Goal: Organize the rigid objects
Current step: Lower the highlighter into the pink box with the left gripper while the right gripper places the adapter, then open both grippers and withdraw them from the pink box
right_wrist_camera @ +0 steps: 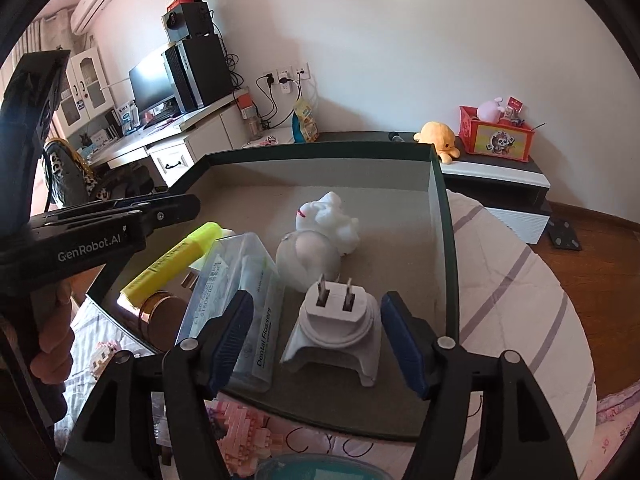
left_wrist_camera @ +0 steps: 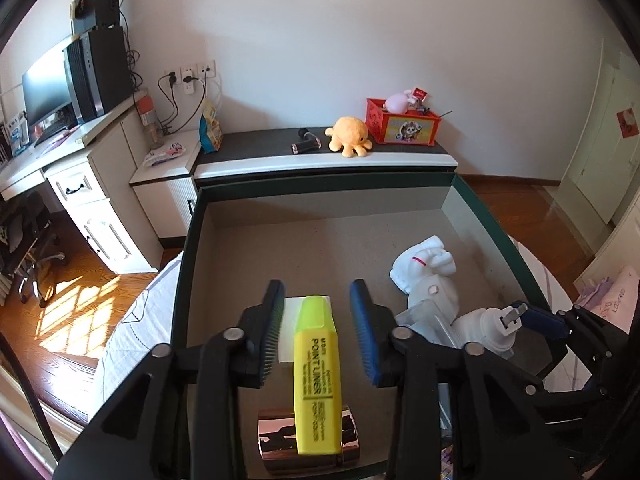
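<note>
Bedroom, green-rimmed box (left_wrist_camera: 188, 240) holding highlighter (left_wrist_camera: 317, 376), plug adapter (right_wrist_camera: 340, 332), floss case (right_wrist_camera: 236, 292)

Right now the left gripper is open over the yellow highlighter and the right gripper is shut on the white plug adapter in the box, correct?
Not quite. The right gripper is open too: the right wrist view shows gaps beside the white plug adapter. The left gripper is open over the yellow highlighter, in the box.

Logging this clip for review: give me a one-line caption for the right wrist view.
Right gripper, open, straddles a white plug adapter inside the green-rimmed box, beside a dental flosser case.
</note>
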